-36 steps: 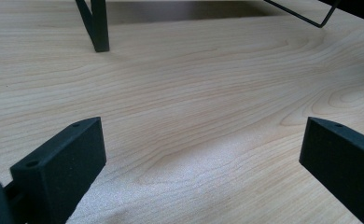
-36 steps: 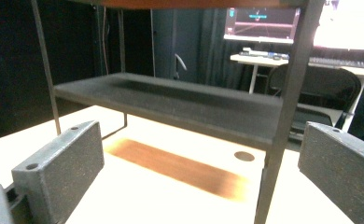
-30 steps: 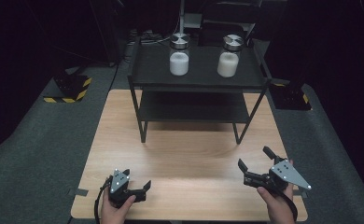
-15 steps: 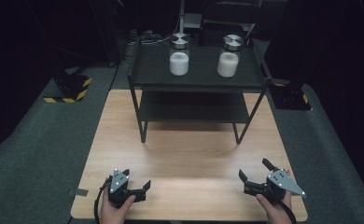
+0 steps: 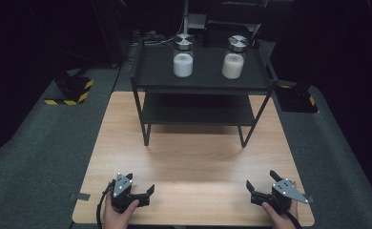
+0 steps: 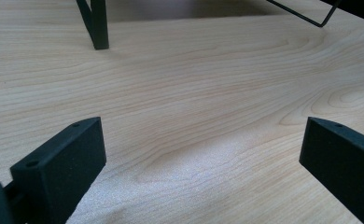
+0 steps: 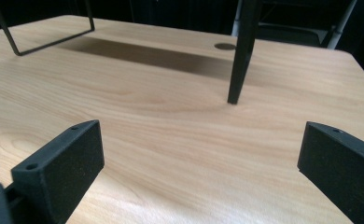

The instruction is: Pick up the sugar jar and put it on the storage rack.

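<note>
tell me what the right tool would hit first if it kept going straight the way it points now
Probably the rack's front leg. The right tool is open and low over the table, with bare wood ahead; the leg stands slightly right of centre, so it might narrowly pass.

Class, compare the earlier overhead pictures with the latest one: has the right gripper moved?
Yes. Against the table's near edge, the right gripper has dropped closer to that edge and turned flatter, away from the rack.

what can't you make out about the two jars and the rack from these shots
- Jar contents: the left jar and right jar hold something white; too small in the high view to identify.
- Rack lower shelf: its back lies in shadow under the top shelf.
- Gripper views: rack cut off by the top edge.
</note>
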Action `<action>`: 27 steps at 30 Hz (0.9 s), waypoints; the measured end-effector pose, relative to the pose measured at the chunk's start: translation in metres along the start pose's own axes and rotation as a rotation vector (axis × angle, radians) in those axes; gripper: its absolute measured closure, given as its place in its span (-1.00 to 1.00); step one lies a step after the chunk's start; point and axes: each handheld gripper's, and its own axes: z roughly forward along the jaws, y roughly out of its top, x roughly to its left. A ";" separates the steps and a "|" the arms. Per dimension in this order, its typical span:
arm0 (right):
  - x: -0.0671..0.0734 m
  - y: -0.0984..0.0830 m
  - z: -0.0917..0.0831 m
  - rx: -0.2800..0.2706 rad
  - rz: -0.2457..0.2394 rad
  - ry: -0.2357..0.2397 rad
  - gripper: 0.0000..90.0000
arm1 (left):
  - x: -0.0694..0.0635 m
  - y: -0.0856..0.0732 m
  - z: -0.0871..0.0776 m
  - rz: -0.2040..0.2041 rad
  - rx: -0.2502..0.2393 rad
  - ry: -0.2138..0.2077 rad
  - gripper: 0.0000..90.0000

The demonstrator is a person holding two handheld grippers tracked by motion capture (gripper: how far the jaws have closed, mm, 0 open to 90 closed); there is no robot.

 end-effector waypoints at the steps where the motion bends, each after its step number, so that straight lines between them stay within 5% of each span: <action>1: 0.000 -0.001 0.000 0.002 0.000 -0.003 -1.00 | 0.000 0.000 0.000 0.000 0.000 0.000 -0.98; 27: -0.002 -0.001 -0.002 0.103 0.032 -0.034 -0.99 | -0.004 0.002 0.001 0.019 0.011 0.002 -0.98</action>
